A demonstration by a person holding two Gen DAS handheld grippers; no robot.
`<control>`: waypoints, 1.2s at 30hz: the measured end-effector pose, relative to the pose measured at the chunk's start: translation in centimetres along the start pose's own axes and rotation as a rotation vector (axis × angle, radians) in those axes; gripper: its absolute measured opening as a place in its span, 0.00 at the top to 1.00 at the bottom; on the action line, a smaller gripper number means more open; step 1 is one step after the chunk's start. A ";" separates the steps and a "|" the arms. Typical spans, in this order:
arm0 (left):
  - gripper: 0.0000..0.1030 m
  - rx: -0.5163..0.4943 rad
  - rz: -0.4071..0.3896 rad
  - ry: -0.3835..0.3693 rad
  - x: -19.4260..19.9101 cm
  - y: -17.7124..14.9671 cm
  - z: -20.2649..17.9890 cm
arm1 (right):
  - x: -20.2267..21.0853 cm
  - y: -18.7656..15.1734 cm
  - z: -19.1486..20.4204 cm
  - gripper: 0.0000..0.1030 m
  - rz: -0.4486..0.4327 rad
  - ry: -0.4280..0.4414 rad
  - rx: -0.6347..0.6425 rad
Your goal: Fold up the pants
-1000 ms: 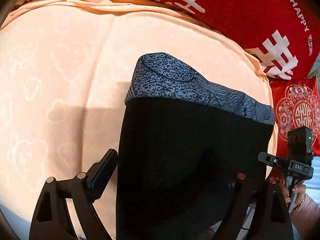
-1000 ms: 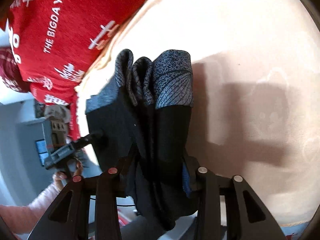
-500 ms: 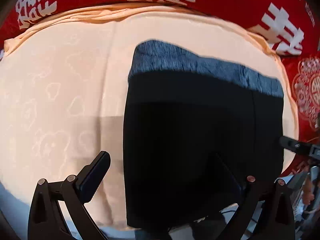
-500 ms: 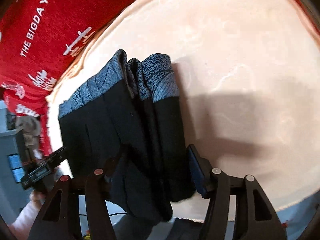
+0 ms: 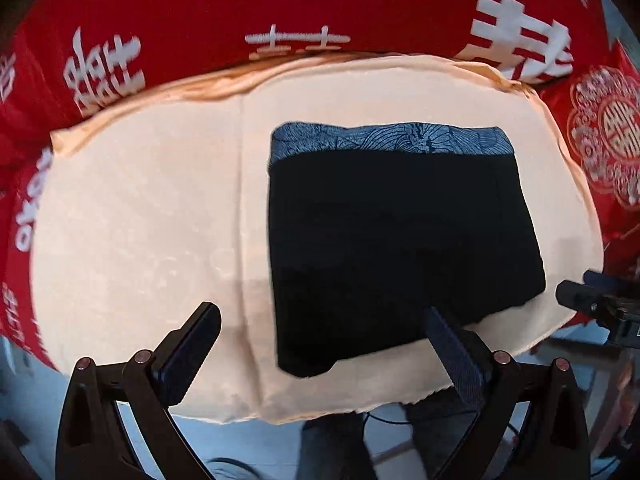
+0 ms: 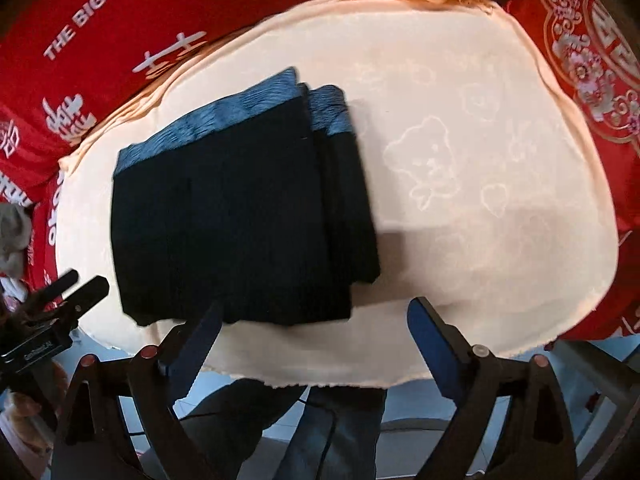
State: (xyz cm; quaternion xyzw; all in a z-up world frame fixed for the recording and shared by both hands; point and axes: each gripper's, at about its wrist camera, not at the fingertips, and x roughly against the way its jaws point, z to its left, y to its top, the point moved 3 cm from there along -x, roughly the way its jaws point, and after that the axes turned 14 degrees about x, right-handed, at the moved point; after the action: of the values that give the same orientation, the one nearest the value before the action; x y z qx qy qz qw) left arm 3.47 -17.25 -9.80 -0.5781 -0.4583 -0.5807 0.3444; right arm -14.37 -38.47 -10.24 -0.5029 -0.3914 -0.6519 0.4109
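The black pants (image 5: 396, 240) with a blue-grey patterned waistband (image 5: 384, 140) lie folded in a flat rectangle on the peach cloth (image 5: 140, 220). In the right wrist view the pants (image 6: 240, 216) show stacked layers along their right edge. My left gripper (image 5: 320, 332) is open and empty, pulled back over the cloth's near edge. My right gripper (image 6: 316, 328) is open and empty, also back from the pants. The right gripper shows at the right edge of the left wrist view (image 5: 592, 304); the left one shows at the left of the right wrist view (image 6: 68, 292).
The peach cloth (image 6: 480, 160) covers a small table, with red bedding with white characters (image 5: 280, 8) behind and to both sides. A red embroidered cushion (image 6: 592, 52) lies at the right. A light blue floor and a person's legs (image 6: 328, 432) show below the near edge.
Both grippers let go of the pants and drew back and up. The pants, held bunched in the right gripper before, now lie flat and folded on the cloth.
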 end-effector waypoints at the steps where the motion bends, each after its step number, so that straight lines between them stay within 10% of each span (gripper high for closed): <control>1: 0.01 -0.004 -0.003 0.004 0.5 0.0 0.0 | 0.6 -0.1 0.7 0.07 -0.005 -0.014 0.012; 36: 0.01 0.096 -0.072 0.042 11.0 -0.7 0.7 | 10.5 -0.2 8.1 0.00 -0.068 -0.123 0.100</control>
State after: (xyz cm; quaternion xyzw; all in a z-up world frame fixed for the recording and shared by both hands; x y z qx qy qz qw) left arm 1.97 -14.95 0.90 -0.5315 -0.4989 -0.5822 0.3601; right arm -13.47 -32.44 1.52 -0.5070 -0.4649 -0.6132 0.3884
